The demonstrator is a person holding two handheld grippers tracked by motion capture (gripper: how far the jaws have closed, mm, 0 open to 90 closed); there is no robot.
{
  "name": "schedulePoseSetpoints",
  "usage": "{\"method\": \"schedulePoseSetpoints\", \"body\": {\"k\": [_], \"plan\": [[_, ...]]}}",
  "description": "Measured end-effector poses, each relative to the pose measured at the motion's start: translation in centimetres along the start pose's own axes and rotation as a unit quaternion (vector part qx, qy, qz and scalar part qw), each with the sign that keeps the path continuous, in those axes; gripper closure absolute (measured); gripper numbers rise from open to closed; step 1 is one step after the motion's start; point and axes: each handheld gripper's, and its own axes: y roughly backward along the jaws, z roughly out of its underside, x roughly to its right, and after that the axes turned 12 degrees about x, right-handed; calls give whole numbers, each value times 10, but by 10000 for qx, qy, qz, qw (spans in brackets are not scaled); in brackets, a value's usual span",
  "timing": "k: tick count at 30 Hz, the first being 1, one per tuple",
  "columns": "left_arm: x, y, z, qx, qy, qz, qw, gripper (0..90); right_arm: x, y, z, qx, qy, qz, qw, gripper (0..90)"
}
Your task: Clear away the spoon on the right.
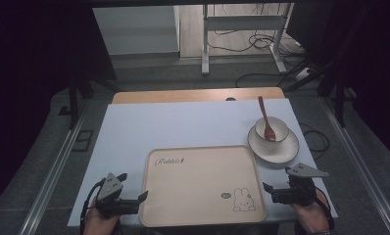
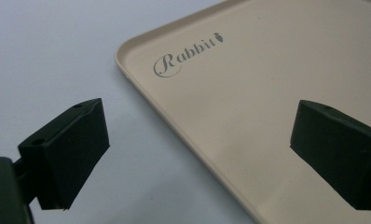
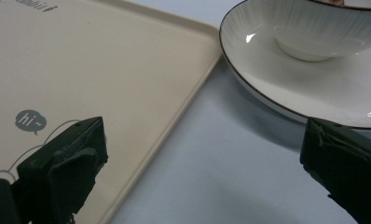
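A beige tray (image 1: 203, 183) with "Rabbit" lettering and a rabbit drawing lies flat at the table's near middle. My left gripper (image 1: 133, 187) is open at the tray's near left corner. In the left gripper view its jaws (image 2: 200, 149) straddle the tray's rim (image 2: 141, 93), holding nothing. My right gripper (image 1: 277, 178) is open at the tray's near right edge. In the right gripper view it (image 3: 204, 170) spans the tray edge (image 3: 183, 107) and bare table. A white bowl (image 1: 272, 128) with a red-brown spoon (image 1: 265, 120) stands on a white plate (image 1: 281, 149) at the right.
The white table top (image 1: 183, 122) is bare behind and left of the tray, with a wooden strip (image 1: 198, 94) along its far edge. The plate's rim (image 3: 277, 100) lies close ahead of my right gripper. Cables and a stand frame are on the floor beyond.
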Motion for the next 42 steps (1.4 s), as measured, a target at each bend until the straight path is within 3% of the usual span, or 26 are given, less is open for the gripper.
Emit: {"method": "schedulePoseSetpoints", "body": {"k": [9, 19, 42], "plan": [[0, 0, 0, -2, -3, -11, 10000, 44, 5, -4, -6, -24, 47, -57, 10000, 16], [0, 0, 0, 1, 13, -19, 10000, 52, 13, -9, -15, 40, -124, -171, 9998, 17], [0, 0, 0, 0, 20, -25, 10000, 51, 26, -35, -47, 27, -188, -145, 9997, 3]]}}
